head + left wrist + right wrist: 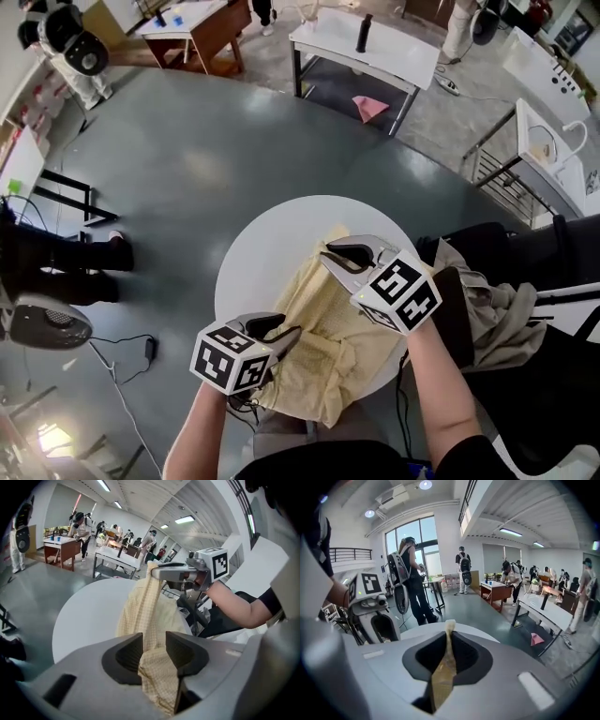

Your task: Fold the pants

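Observation:
Pale yellow checked pants (319, 328) lie bunched on the near right part of a round white table (272, 244). My right gripper (347, 255) is raised over them and shut on a thin edge of the cloth (443, 677), which stands up between its jaws (449, 637). From that hold the fabric (140, 606) hangs in a long drape toward my left gripper (281, 330) at the table's near edge. The left gripper (153, 639) is open, its jaws apart with a fold of the pants lying loosely between them. In the left gripper view, the right gripper (159, 571) shows above the drape.
A heap of dark and beige clothing (487, 309) sits just right of the table. A person's legs (66, 262) and a grey machine (42, 323) are on the floor to the left. White work tables (366, 47) and a pink object (370, 108) lie beyond.

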Action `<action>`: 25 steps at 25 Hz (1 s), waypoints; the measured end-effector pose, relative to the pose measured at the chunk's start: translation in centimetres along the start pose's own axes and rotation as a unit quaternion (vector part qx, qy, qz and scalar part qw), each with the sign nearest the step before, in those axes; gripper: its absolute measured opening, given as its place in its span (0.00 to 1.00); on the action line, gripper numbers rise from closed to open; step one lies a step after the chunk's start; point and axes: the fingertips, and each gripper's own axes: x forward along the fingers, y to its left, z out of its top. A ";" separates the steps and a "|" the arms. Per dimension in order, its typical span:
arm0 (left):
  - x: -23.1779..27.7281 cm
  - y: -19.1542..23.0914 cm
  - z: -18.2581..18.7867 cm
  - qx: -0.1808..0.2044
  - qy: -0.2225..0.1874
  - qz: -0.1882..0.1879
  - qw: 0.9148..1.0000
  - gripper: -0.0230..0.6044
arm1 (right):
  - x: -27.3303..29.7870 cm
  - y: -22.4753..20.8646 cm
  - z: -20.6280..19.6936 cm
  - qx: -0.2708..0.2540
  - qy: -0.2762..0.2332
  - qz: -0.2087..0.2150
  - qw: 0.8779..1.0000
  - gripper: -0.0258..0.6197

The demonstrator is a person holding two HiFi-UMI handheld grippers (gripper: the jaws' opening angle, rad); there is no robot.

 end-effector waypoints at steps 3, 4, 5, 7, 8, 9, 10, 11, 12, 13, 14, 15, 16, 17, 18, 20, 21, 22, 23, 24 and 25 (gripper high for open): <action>1.1 -1.9 0.0 0.046 0.031 -0.031 0.998 0.30 | -3.0 0.6 -0.5 0.028 -0.022 0.007 0.999 0.09; 1.4 -2.6 -0.1 0.064 0.043 -0.037 0.996 0.31 | -4.0 0.7 -0.8 0.031 -0.024 0.003 0.999 0.09; 1.8 -3.2 -0.3 0.080 0.053 -0.042 0.994 0.31 | -4.8 0.8 -1.3 0.030 -0.024 -0.003 0.999 0.09; 2.7 -4.5 -0.8 0.106 0.074 -0.053 0.990 0.31 | -6.3 0.7 -2.5 0.019 -0.022 -0.019 0.999 0.09; 3.1 -5.2 -1.1 0.113 0.086 -0.062 0.988 0.31 | -7.0 0.5 -3.1 0.012 -0.020 -0.029 0.999 0.09; 3.6 -5.9 -1.6 0.118 0.099 -0.074 0.985 0.31 | -7.6 0.2 -3.7 0.004 -0.018 -0.039 0.999 0.09; 4.1 -6.5 -2.1 0.119 0.114 -0.086 0.983 0.31 | -8.2 -0.3 -4.3 -0.005 -0.015 -0.049 0.999 0.09; 4.5 -7.0 -2.6 0.119 0.128 -0.097 0.980 0.31 | -8.7 -0.8 -4.8 -0.014 -0.010 -0.060 0.998 0.09; 4.9 -7.4 -3.3 0.117 0.143 -0.108 0.977 0.31 | -9.2 -1.2 -5.2 -0.023 -0.006 -0.070 0.997 0.09; 5.2 -7.8 -4.0 0.113 0.156 -0.119 0.974 0.31 | -9.6 -1.6 -5.3 -0.030 -0.005 -0.077 0.997 0.09; 5.5 -8.2 -4.8 0.109 0.169 -0.131 0.971 0.31 | -10.2 -1.7 -5.3 -0.036 -0.012 -0.082 0.996 0.09; 5.7 -8.6 -5.5 0.105 0.180 -0.143 0.967 0.31 | -10.8 -1.8 -5.0 -0.041 -0.026 -0.083 0.995 0.09; 5.9 -9.0 -6.1 0.102 0.190 -0.154 0.964 0.31 | -11.6 -1.9 -4.6 -0.045 -0.043 -0.083 0.995 0.09; 6.0 -9.4 -6.6 0.101 0.198 -0.163 0.961 0.31 | -12.4 -2.0 -4.4 -0.047 -0.058 -0.083 0.994 0.09; 6.2 -9.7 -7.1 0.099 0.207 -0.170 0.958 0.31 | -13.1 -2.2 -4.5 -0.048 -0.064 -0.085 0.993 0.09; 6.2 -10.4 -8.3 0.093 0.228 -0.187 0.951 0.31 | -14.0 -3.0 -6.0 -0.045 -0.048 -0.099 0.993 0.09; 6.2 -10.6 -9.0 0.091 0.239 -0.195 0.947 0.31 | -14.2 -3.5 -7.4 -0.037 -0.025 -0.110 0.993 0.09; 6.2 -10.8 -9.6 0.089 0.247 -0.201 0.944 0.31 | -14.3 -4.0 -9.1 -0.026 0.003 -0.125 0.992 0.10; 6.3 -10.9 -10.2 0.089 0.254 -0.204 0.941 0.31 | -14.3 -4.5 -10.7 -0.015 0.032 -0.144 0.989 0.10; 6.3 -10.9 -10.8 0.090 0.259 -0.205 0.940 0.31 | -14.3 -4.9 -12.1 -0.006 0.057 -0.166 0.984 0.11; 6.4 -10.8 -11.2 0.091 0.262 -0.206 0.938 0.31 | -14.4 -5.2 -13.2 0.002 0.075 -0.188 0.979 0.15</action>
